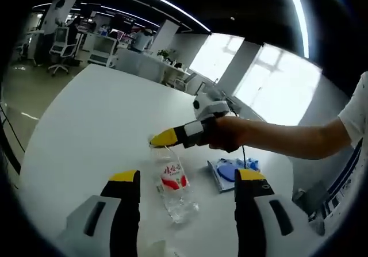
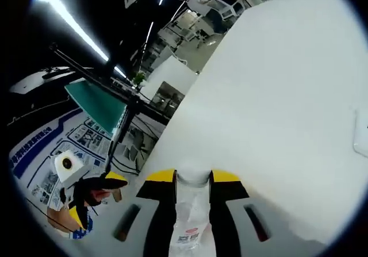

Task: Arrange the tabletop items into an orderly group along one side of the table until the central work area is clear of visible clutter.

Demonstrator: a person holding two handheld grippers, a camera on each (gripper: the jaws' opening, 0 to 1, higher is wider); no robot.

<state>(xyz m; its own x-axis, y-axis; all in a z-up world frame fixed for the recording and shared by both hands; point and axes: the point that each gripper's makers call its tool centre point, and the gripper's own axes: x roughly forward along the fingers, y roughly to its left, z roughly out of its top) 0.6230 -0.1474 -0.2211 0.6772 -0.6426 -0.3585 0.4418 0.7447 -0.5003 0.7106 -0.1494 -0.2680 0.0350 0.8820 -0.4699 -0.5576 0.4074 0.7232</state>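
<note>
A clear plastic water bottle (image 1: 173, 185) with a red label hangs tilted over the white round table (image 1: 98, 125), neck up. My right gripper (image 1: 164, 137), held by a hand reaching in from the right, is shut on its neck. In the right gripper view the white cap and neck of the bottle (image 2: 192, 179) sit pinched between the yellow tips of the right gripper (image 2: 192, 183). My left gripper (image 1: 187, 177) stands open just short of the bottle, one jaw on each side of it. I cannot tell whether the bottle's base touches the table.
A blue packet (image 1: 229, 171) lies on the table right of the bottle. The white tabletop (image 2: 276, 96) stretches bare ahead of the right gripper, with a small white object (image 2: 362, 133) at its right edge. A green board on a stand (image 2: 95, 104) and office desks lie beyond.
</note>
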